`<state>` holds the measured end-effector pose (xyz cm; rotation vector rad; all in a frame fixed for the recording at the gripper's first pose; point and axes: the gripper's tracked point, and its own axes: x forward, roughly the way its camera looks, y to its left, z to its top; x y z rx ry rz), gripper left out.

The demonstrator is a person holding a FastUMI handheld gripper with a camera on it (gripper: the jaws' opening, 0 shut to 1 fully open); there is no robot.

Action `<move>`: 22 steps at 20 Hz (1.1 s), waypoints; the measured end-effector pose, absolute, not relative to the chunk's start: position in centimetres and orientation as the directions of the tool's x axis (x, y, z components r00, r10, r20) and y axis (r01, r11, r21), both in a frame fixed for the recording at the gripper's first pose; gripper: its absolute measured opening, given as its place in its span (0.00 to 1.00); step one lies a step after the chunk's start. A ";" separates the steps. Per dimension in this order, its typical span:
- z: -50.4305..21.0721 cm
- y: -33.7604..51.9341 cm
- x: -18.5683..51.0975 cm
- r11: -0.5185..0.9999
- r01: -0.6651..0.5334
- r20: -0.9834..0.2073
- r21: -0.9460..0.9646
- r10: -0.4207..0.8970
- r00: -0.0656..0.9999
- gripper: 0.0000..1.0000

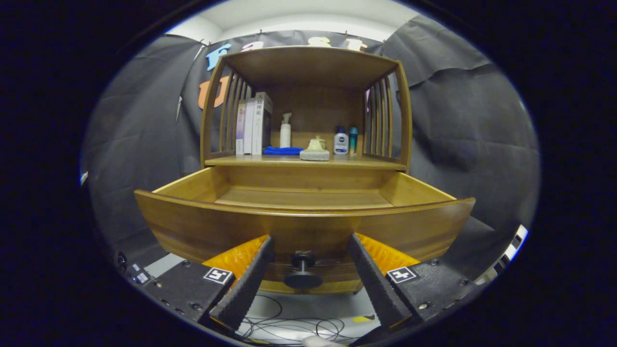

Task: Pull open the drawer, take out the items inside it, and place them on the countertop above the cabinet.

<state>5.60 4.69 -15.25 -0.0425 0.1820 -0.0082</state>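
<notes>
The wooden drawer point(303, 226) stands pulled out of the cabinet toward me. The part of its floor that shows point(303, 197) is bare wood, and its near part is hidden behind the front panel. A dark round knob point(302, 273) sticks out low on the drawer front. My gripper point(309, 238) is open, with one finger on each side of the knob and neither touching it. The fingertips reach up close to the drawer front. On the countertop point(366, 163) above the drawer lie a blue cloth point(282, 151) and a pale lumpy item point(315, 149).
Upright books point(253, 124) stand at the countertop's left with a white spray bottle point(285, 130) beside them. A small white bottle point(341, 142) and a teal one point(353, 139) stand to the right. Slatted side walls and a top shelf enclose it. Cables point(289, 327) lie on the floor below.
</notes>
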 end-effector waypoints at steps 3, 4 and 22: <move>-15.1 4.6 6.2 1.000 -0.010 -0.172 -0.025 0.006 0.985 1.00; -15.1 4.6 6.8 1.000 -0.018 -0.173 -0.021 0.014 0.985 1.00; -13.4 5.8 16.9 1.000 0.008 -0.132 -0.015 -0.010 0.991 0.97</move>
